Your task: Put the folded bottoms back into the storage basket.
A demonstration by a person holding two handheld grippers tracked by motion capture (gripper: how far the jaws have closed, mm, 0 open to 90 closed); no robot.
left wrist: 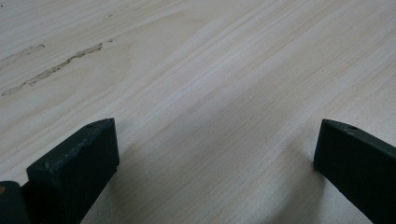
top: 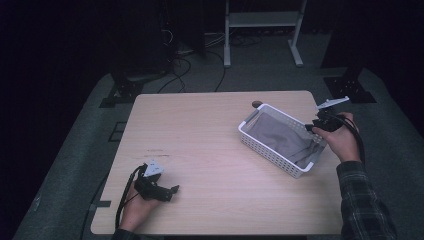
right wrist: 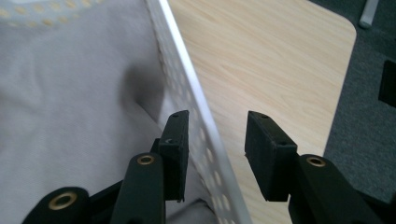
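Note:
A white perforated basket (top: 270,152) sits at the right of the wooden table (top: 210,130), with a grey cloth (top: 282,135) lying inside it. My right gripper (top: 312,126) is at the basket's far right wall. In the right gripper view its jaws straddle that wall (right wrist: 187,70), one inside over the cloth (right wrist: 70,93), one outside over the wood, and neither pad touches it; the right gripper (right wrist: 217,116) is open. My left gripper (top: 172,190) rests low near the table's front left corner. It (left wrist: 217,126) stands wide open over bare wood with nothing between the jaws.
A small brown object (top: 257,104) lies just behind the basket's back corner. Pale scuff marks (top: 157,151) streak the wood ahead of the left gripper. The table's right edge runs close beside the right hand. A white stand (top: 262,30) and cables sit on the floor behind.

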